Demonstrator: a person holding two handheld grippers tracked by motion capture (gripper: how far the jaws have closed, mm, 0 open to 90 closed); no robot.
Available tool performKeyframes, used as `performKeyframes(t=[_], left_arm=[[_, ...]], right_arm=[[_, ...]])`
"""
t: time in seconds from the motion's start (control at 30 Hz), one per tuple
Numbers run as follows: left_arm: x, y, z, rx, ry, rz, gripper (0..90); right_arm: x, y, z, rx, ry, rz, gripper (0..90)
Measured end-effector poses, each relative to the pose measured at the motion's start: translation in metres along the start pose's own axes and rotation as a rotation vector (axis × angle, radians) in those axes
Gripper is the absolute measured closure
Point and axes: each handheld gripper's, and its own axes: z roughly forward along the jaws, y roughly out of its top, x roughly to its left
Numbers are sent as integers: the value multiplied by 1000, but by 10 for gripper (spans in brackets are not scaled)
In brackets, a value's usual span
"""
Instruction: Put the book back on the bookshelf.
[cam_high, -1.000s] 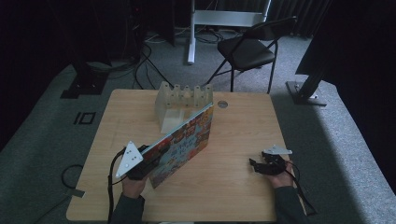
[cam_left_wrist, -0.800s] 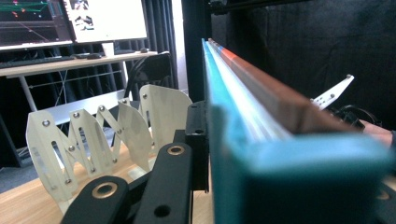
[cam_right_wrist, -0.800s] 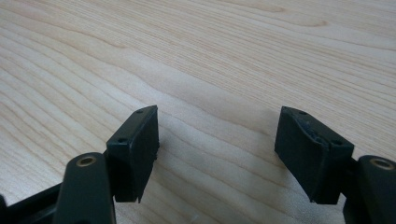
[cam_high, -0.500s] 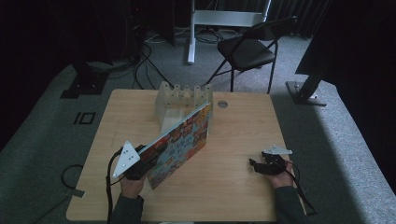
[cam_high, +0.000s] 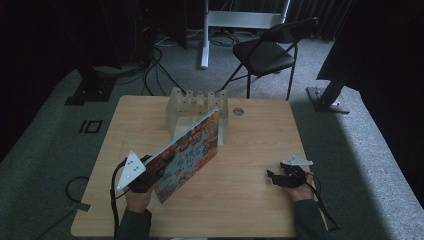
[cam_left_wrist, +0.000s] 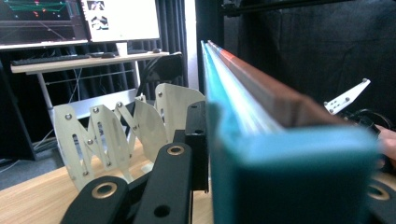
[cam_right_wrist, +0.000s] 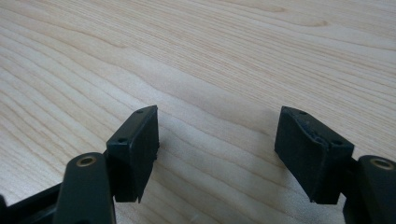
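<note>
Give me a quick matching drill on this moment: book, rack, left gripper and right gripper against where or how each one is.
Things:
1. colourful book
2. white slotted rack
3. left gripper
4. right gripper

States:
A. open, nothing between its jaws, low over the bare table
B. stands at the far middle of the table
C. shut on the near end of the book
D. held tilted, its far end at the rack

Pairs: 1-D, 2-B, 3-C, 4-A
</note>
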Motion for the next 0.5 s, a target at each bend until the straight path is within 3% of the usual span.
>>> performKeyframes(t=[0.5], left_arm=[[5,1,-5,-3,29,-13,795]], right_arm=[[0,0,0,0,0,0,301]])
